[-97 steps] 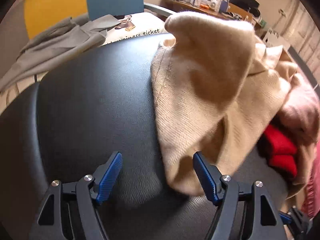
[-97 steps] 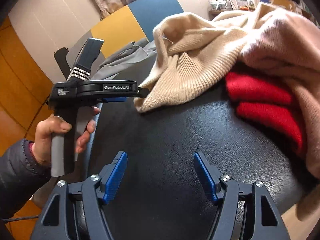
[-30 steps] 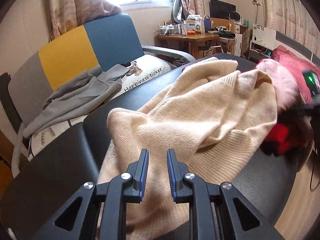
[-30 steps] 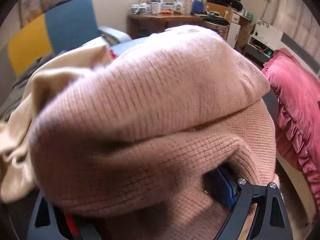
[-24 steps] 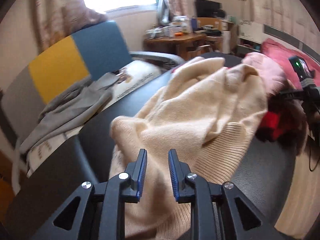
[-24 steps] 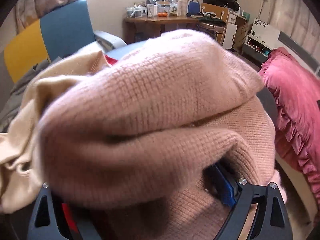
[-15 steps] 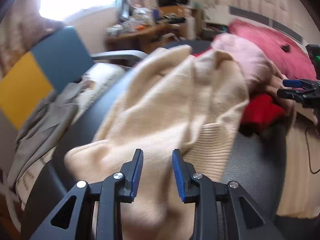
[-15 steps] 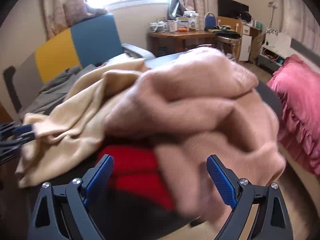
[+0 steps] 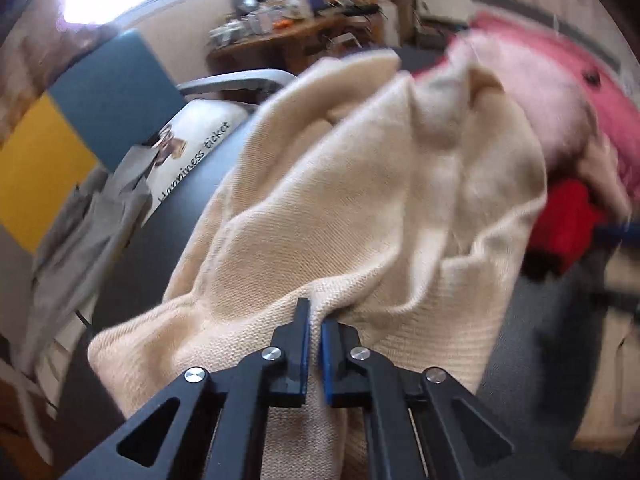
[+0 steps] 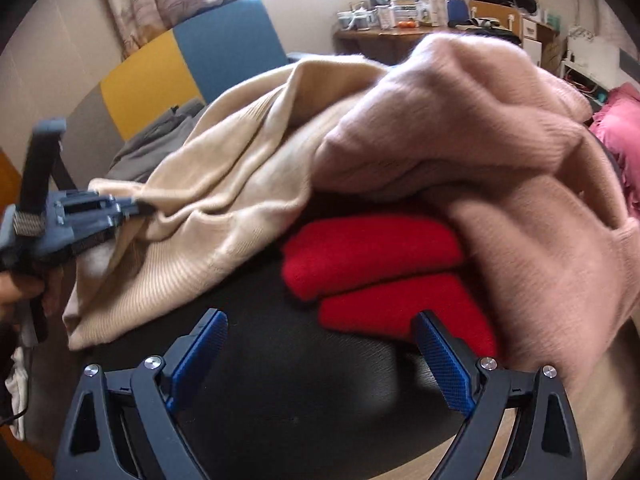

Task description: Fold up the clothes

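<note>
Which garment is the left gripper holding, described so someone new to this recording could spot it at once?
On the black padded leather surface lies a heap of knitwear. The cream ribbed-knit sweater is its leftmost piece, and the left gripper is shut on a fold of it. Unlike the dusty-pink knit sweater draped beside it and the folded red knit garment underneath, it is pale beige.

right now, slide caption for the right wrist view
Open right tongs face red knit; left tongs pinch cream sweater.

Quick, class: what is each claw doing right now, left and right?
Left claw: shut on the cream sweater.
Right claw: open, holding nothing, above the black surface.
</note>
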Demonstrator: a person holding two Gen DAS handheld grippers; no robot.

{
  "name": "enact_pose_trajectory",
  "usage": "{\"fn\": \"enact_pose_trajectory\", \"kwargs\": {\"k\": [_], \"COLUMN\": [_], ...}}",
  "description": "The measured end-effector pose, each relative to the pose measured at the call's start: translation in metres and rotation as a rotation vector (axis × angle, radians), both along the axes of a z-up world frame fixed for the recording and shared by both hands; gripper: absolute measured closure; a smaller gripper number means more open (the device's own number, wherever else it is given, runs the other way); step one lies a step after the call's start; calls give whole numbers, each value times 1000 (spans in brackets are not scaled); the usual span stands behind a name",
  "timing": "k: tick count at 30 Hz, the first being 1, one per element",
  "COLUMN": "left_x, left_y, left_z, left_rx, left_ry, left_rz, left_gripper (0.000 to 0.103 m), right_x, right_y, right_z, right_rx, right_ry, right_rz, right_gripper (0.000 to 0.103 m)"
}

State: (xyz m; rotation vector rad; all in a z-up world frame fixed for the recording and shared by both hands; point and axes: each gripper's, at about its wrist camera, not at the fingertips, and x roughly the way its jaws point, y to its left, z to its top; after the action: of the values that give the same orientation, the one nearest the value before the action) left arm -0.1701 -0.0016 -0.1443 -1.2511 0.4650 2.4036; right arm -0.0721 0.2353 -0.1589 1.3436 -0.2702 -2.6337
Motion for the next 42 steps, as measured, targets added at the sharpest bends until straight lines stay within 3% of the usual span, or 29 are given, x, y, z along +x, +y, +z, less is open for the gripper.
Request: {"fn": "enact_pose_trajectory", "kwargs": {"k": [3, 5, 11, 14, 16, 18, 21, 26, 32, 34, 35, 36, 37, 38, 42], "left_x": [-2, 2, 49, 73, 97, 121, 155, 181, 186, 176, 171, 167, 162, 158, 149], "left_y": [-27, -64, -214, -290, -328, -348, -365, -342, -294, -273, -262, -252, -241, -229, -188], "left_z": [14, 32, 21, 14, -13, -35, -55, -47, -35, -34, -33, -32, -31, -33, -43], "left_rx": [146, 303, 618, 768, 785, 779, 774, 759, 755, 733, 722, 711, 700, 685, 595], "left_ry": [-10, 10, 4, -2, -38, -73, -112, -105, -101, -113, -118, -124, -130, -139, -179], "left_rz": [82, 185, 605, 819, 958, 1022, 1053, 938, 786, 722, 691, 659, 627, 591, 486], "left_gripper": [100, 100, 100, 101, 100, 100, 100, 93, 87, 87, 87, 87, 85, 83, 82], "right_x": [0, -2, -3, -4, -3, -1, -1, -18, -83, -100, -106, -111, -116, -120, -96], "right_y": [-10, -20, -38, -48, -58, -71, -100, -152, -208, -214, -217, -214, -210, -205, -159], "right_z": [-5, -7, -2, -1, 2, 7, 22, 50, 40, 27, 21, 17, 13, 9, 33], "right_rx": [-18, -20, -34, -90, -113, -114, -5, 228, 427, 452, 473, 468, 463, 455, 325], "right_ry": [-9, -9, -3, -22, -20, -3, 80, 263, 230, 168, 152, 121, 90, 64, 106], "right_rz": [12, 26, 65, 85, 108, 138, 223, 371, 557, 579, 567, 545, 524, 502, 398], "right_gripper": [8, 8, 8, 8, 8, 8, 8, 3, 0, 2, 22, 77, 102, 99, 99]}}
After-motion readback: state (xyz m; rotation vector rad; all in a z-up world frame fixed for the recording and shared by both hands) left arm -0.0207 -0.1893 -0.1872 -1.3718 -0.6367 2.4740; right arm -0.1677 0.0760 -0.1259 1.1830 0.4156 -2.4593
